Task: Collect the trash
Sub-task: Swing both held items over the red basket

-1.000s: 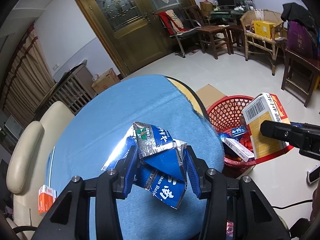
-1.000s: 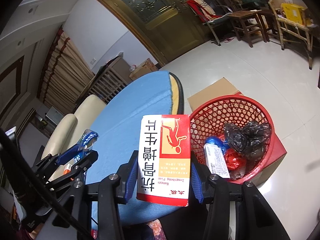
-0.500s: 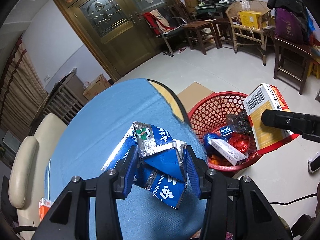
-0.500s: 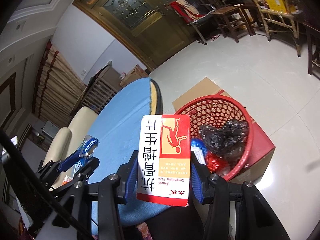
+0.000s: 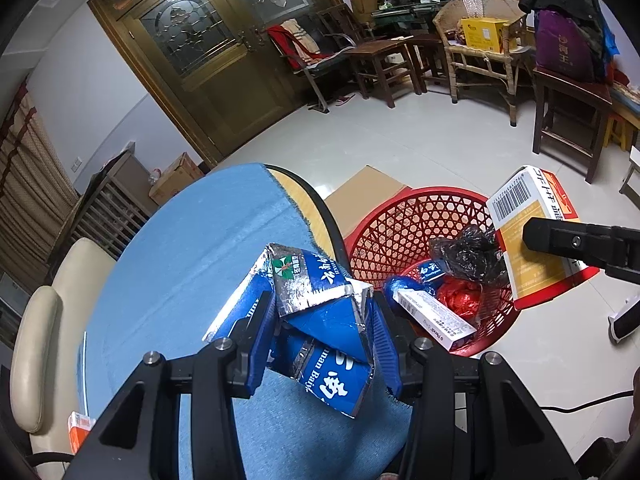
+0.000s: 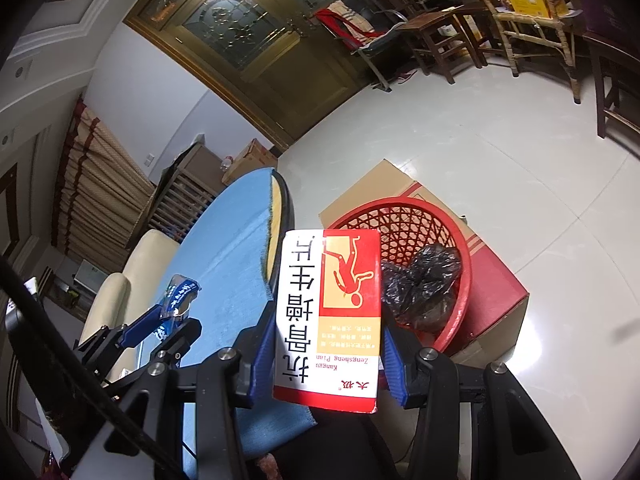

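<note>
My left gripper [image 5: 322, 336] is shut on a crumpled blue and silver carton [image 5: 316, 316], held above the blue table's edge, left of the red basket [image 5: 404, 216]. My right gripper [image 6: 328, 344] is shut on a red, white and yellow medicine box [image 6: 330, 316], held in front of the red basket [image 6: 464, 256]. The medicine box [image 5: 528, 232] also shows in the left wrist view over the basket's right rim. The basket holds a black bag [image 5: 468, 256], a white box [image 5: 434, 320] and red and blue wrappers.
The round table with a blue cloth [image 5: 192, 264] is on the left, a cream chair [image 5: 36, 344] beside it. The basket sits on a cardboard box [image 6: 492, 292]. An orange box [image 5: 78, 434] lies at lower left. Wooden chairs [image 5: 568, 116] and doors [image 5: 216, 60] stand behind.
Both grippers have moved right, closer to the red basket, each still holding its item. The basket's contents show more fully now.
</note>
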`<state>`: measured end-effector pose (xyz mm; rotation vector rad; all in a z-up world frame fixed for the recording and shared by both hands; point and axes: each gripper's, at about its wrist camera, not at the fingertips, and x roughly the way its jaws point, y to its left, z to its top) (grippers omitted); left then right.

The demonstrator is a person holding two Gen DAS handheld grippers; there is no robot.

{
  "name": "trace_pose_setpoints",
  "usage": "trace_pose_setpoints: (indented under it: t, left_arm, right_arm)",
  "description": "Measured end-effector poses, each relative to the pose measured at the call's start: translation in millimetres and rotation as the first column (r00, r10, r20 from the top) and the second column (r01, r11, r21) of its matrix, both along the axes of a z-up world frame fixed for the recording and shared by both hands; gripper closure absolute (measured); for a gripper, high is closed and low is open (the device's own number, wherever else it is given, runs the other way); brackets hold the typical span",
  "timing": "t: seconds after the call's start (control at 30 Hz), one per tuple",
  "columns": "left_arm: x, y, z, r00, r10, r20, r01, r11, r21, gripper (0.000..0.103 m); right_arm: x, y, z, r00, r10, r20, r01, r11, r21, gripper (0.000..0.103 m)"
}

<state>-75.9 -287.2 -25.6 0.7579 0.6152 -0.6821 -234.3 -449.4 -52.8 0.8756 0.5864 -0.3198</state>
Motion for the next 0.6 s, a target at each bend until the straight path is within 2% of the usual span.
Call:
trace_pose_setpoints:
  t: [0.33,0.6]
  left_arm:
    - [8.7,-14.1,-11.3,0.999,-0.035,-0.033,0.035,0.999,-0.006,0.054]
    - [24.0,-25.7,-25.6,0.995,-0.039,-0.09,0.039,0.999,0.0,0.054]
  right_arm:
    - [5.0,-13.0,-5.0,0.999,-0.031,-0.017,0.031,1.0,-0.004,0.053]
    - [13.8,-23.8,-16.3,0.998,-0.052,-0.039,0.053,0.999,0.015,0.053]
